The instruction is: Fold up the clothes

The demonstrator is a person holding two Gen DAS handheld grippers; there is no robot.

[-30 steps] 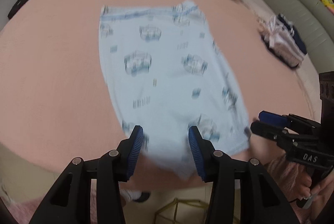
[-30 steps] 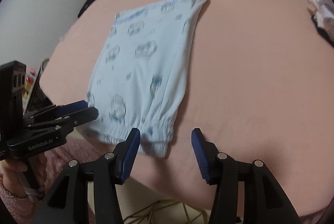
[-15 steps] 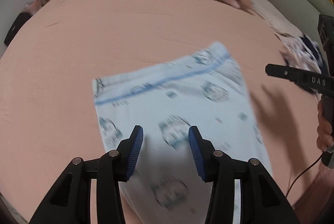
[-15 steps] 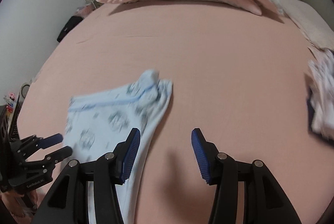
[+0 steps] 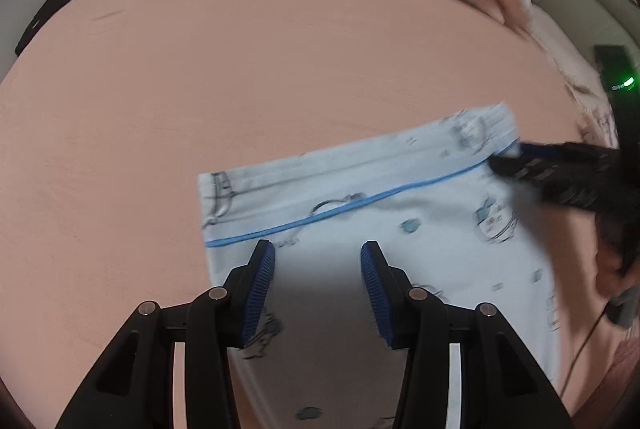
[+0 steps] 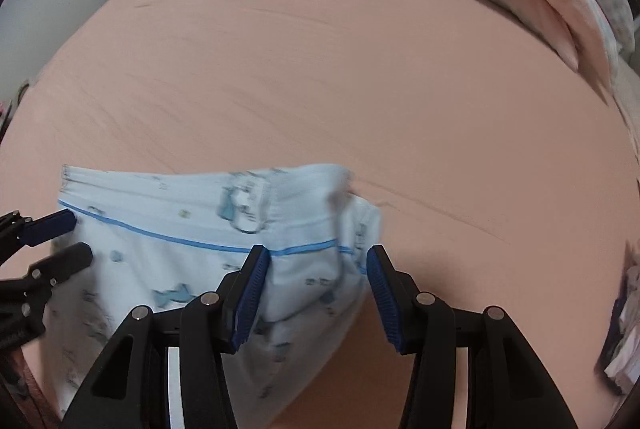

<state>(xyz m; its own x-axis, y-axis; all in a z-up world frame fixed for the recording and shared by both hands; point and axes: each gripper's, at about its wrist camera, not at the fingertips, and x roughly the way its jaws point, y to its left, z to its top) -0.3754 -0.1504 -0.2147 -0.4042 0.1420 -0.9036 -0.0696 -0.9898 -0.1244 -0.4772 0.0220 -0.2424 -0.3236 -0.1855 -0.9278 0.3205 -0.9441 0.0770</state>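
The left gripper (image 5: 318, 257) hovers with jaws apart and empty over the pants (image 5: 400, 229), near the waistband's left corner. The pants lie flat on the bed (image 5: 240, 69): thin, light, limp cloth that will sag and wrinkle unless held at two points. The doubled waistband gives the firmest hold. The right gripper (image 6: 314, 263) stands parted at the right corner; contact appears absent, though blur obscures it.
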